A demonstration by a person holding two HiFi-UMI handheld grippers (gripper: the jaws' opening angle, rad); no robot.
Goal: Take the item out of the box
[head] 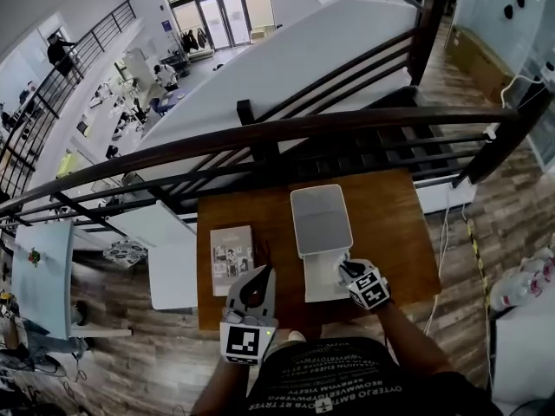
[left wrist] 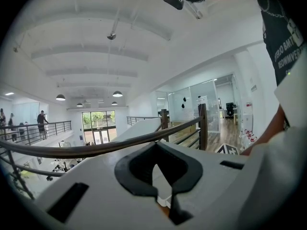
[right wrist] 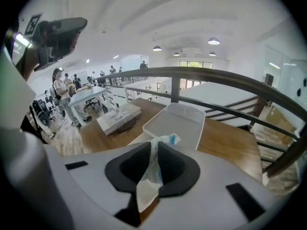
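Observation:
On the wooden table stands a white box, its lid swung open away from me and its base nearer to me. My right gripper hovers over the base, tilted down. In the right gripper view the right gripper is shut on a thin white packet with a blue mark at its top, lifted above the open lid. My left gripper lies left of the box, jaws together and nothing between them; in its own view the left gripper points nearly level over the table.
A flat printed booklet or carton lies on the table's left part, with a dark cord on it. A dark railing runs just beyond the table's far edge. The table's right part is bare wood.

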